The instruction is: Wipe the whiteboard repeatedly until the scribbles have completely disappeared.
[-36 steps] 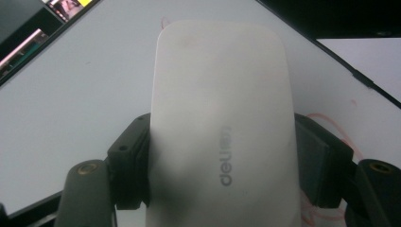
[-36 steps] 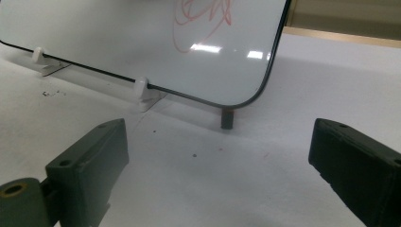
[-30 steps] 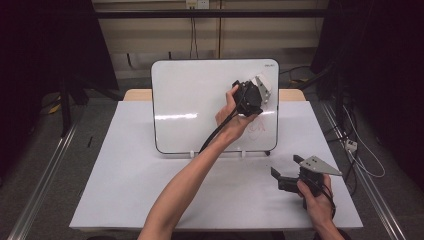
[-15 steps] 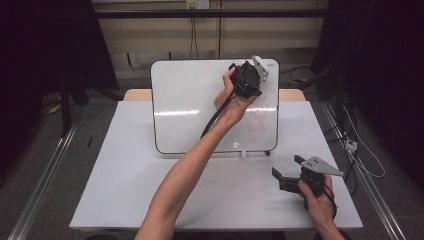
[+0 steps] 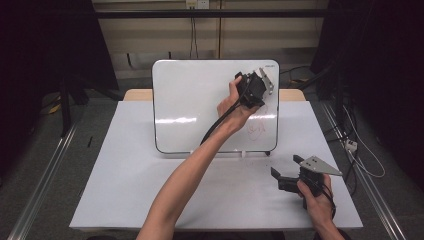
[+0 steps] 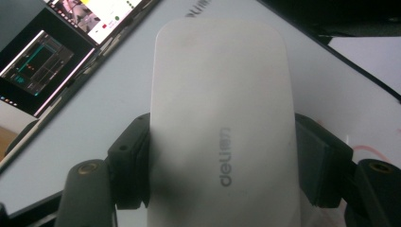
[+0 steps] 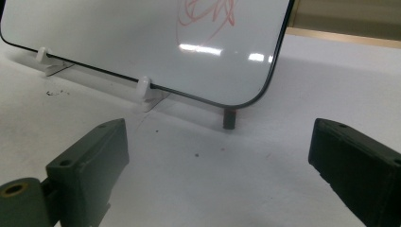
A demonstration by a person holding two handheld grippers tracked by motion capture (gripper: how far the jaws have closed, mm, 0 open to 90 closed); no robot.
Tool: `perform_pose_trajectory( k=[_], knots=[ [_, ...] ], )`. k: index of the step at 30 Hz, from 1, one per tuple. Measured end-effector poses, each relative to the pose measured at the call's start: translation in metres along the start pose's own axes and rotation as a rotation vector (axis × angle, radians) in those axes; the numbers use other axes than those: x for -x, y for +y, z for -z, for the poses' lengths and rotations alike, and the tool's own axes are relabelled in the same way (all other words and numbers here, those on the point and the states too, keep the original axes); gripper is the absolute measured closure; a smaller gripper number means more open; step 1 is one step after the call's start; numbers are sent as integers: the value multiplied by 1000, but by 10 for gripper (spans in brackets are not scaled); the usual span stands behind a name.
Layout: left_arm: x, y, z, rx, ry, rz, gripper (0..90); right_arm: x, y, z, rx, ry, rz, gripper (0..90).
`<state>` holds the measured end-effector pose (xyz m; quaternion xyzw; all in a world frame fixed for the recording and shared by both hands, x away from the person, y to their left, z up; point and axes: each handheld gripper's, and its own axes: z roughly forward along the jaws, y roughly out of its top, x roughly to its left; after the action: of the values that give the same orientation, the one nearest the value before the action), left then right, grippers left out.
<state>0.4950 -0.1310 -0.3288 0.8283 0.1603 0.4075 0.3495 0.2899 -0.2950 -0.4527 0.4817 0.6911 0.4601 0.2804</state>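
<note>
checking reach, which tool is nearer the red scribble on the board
Left. The left tool is up at the board, just above the scribble; the right tool sits on the table below it.

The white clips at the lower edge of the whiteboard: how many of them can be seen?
2. One white clip sits further left along the whiteboard's lower edge; the other white clip is nearer the dark support leg. More may be hidden outside the right gripper view.

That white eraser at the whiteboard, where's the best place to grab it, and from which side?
Across its two long sides, near the middle, coming from behind its back end. The eraser is a long, rounded block, narrow enough to fit between the jaws, and its flat flanks give the pads purchase. The left hand-held gripper holds it that way, leaving the face free against the whiteboard.
</note>
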Motion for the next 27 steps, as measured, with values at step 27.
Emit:
perform_pose_trajectory(
  k=[27],
  knots=[
    [-21, 4, 3, 36, -4, 51, 310, 1, -1, 3, 4, 1, -4, 54]
  ],
)
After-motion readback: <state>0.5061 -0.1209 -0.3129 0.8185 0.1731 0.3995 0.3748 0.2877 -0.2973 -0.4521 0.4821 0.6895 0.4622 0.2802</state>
